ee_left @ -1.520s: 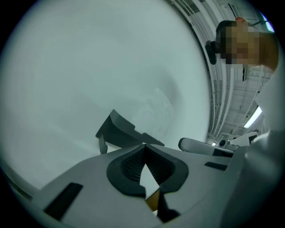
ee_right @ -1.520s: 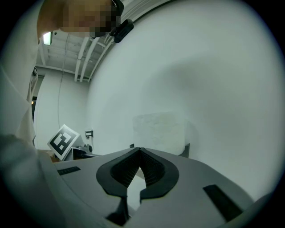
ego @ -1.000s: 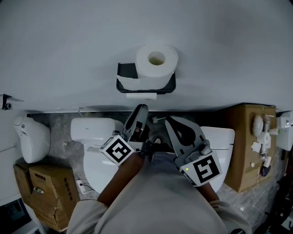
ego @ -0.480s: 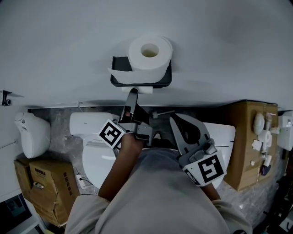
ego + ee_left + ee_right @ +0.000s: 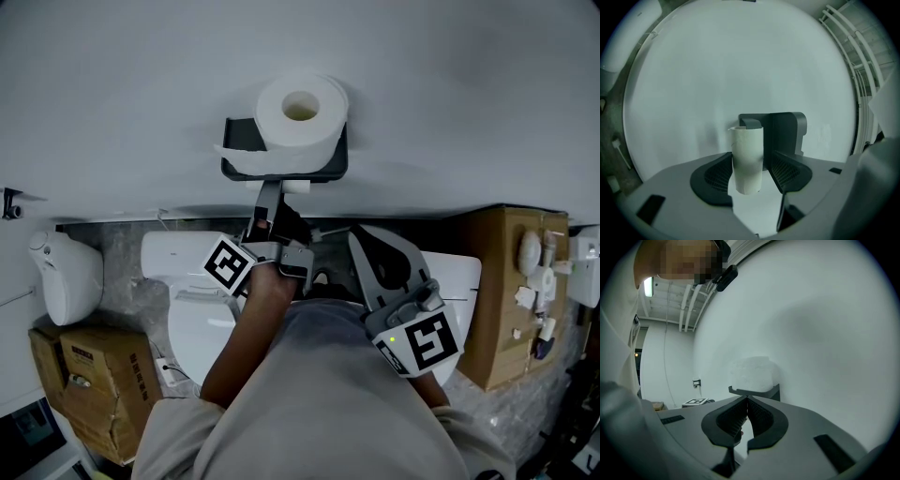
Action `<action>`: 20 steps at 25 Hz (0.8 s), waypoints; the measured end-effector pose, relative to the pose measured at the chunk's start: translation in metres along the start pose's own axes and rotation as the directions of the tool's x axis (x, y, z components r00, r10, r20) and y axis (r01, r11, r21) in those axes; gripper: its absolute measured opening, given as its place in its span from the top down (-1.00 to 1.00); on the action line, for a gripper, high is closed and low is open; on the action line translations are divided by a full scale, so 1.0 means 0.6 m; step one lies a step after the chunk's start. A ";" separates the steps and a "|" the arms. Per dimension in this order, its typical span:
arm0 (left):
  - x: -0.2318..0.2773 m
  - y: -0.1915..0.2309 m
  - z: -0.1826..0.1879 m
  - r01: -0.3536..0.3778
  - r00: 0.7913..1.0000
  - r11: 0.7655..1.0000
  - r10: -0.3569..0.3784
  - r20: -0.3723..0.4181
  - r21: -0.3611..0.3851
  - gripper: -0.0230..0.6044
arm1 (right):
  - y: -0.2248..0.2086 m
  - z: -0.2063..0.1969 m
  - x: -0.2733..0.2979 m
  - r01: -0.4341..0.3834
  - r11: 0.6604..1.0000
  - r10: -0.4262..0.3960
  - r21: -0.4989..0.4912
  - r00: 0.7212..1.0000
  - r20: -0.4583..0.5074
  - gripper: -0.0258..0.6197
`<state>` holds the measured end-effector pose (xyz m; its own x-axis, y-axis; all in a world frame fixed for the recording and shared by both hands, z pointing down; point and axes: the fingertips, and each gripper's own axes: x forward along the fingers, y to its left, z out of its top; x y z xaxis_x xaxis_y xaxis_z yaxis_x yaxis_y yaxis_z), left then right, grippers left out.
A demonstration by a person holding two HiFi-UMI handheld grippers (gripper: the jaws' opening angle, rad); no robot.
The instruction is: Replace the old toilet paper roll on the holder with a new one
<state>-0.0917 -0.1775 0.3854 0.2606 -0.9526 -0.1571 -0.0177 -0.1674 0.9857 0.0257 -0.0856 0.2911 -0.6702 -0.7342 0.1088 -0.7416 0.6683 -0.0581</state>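
Straddling cardboard tube (image 5: pixel 747 165) w/ jaws apart: left gripper (image 5: pixel 751 157), own view only.

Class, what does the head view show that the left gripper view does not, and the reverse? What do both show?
Head view only: the full paper roll atop the holder, the toilet, the right tool. Left gripper view only: the left tool's jaws apart either side of a bare cardboard tube. Both: the dark holder on the white wall.

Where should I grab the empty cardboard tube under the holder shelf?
Probably mid-length, across its curved wall, coming from below: the empty tube hangs bare there, the holder shelf covers it from above, and the open left claw straddles it.
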 end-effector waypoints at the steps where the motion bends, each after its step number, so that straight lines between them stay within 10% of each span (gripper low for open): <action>1: 0.003 0.000 -0.002 -0.002 1.000 1.000 0.002 -0.002 0.006 0.11 | -0.002 0.000 0.001 0.001 1.000 -0.001 0.005 1.000 0.001 0.87; 20: 0.027 0.010 -0.040 -0.011 0.999 1.000 0.011 -0.033 0.002 0.27 | -0.007 -0.006 0.000 0.004 1.000 -0.004 0.006 1.000 -0.008 0.87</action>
<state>-0.0642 -0.1878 0.3901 0.2918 -0.9455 -0.1446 -0.0223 -0.1578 0.9872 0.0289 -0.0881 0.2950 -0.6670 -0.7358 0.1174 -0.7444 0.6647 -0.0638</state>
